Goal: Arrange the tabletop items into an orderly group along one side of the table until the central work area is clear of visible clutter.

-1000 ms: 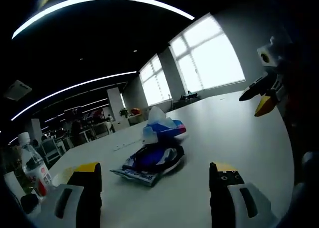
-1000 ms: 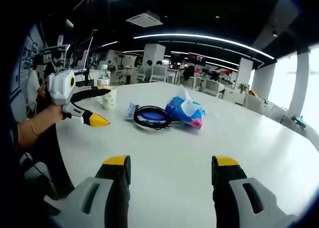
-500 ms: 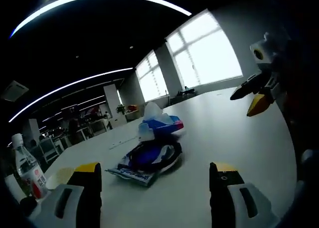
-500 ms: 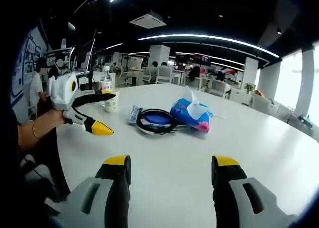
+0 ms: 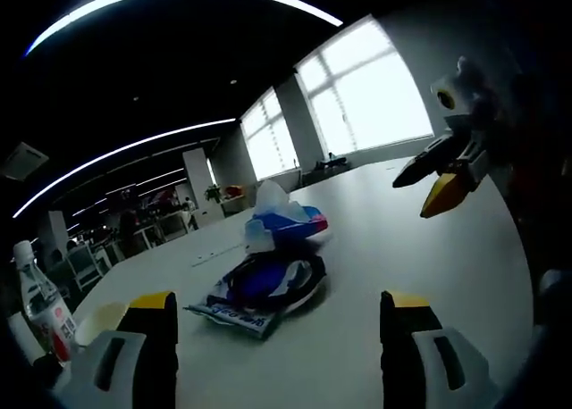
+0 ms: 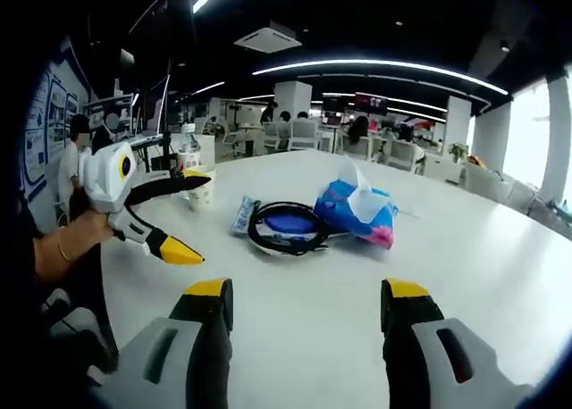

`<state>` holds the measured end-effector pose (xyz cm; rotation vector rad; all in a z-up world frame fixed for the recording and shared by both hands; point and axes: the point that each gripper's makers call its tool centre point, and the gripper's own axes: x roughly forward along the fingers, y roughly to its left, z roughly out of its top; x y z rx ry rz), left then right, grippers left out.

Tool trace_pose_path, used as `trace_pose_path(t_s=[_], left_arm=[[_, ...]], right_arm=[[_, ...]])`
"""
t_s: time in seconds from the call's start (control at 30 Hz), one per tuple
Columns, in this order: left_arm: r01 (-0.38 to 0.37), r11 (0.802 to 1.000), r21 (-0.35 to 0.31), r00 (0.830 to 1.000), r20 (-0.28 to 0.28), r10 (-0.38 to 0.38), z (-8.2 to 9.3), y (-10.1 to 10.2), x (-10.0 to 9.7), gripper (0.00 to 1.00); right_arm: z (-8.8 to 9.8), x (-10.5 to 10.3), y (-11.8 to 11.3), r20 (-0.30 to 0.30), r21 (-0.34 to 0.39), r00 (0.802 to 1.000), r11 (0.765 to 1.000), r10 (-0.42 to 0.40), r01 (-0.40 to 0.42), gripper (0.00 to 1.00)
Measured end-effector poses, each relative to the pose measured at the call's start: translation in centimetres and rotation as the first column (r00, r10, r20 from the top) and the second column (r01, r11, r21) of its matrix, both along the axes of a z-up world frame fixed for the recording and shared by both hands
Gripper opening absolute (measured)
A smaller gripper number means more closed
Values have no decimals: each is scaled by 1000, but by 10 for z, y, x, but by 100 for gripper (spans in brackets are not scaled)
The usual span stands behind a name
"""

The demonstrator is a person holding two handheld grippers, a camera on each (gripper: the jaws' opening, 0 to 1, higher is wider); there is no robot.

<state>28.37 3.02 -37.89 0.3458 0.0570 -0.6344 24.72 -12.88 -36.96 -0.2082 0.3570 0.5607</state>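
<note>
Both claws (image 5: 277, 338) (image 6: 304, 338) are edging closer (jaws spread, empty); tissue pack (image 6: 359, 214), cable (image 6: 284, 227) and cup (image 6: 201, 187) are still cluttering the desk (image 6: 357, 284).

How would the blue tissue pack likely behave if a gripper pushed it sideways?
The tissue pack looks like a soft plastic wrapper, so it would probably dent and slide, not tip. It seems light. The tissue sticking out on top would likely flop or snag.
</note>
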Motion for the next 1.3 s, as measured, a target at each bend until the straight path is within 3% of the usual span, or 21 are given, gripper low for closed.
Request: trace_pose_path(t_s=[0.33, 0.43, 0.53, 0.8, 1.3], left_arm=[[6, 1000, 20, 1000, -14, -6, -1, -2, 5, 96], [20, 1000, 2, 999, -40, -20, -6, -7, 7, 97], [23, 1000, 18, 999, -43, -23, -9, -10, 9, 97], [13, 999, 41, 999, -41, -11, -10, -12, 16, 97], [3, 996, 84, 998, -63, 2, -16, -13, 32, 97]], right_arm=[[-3, 18, 11, -9, 2, 1000, 1000, 15, -15, 69], [-12, 38, 15, -54, 39, 999, 999, 0, 2, 68], [-17, 49, 17, -63, 46, 998, 999, -15, 18, 68], [-18, 59, 29, -82, 74, 997, 997, -11, 18, 66], [-24, 78, 48, -114, 56, 994, 998, 2, 4, 65]])
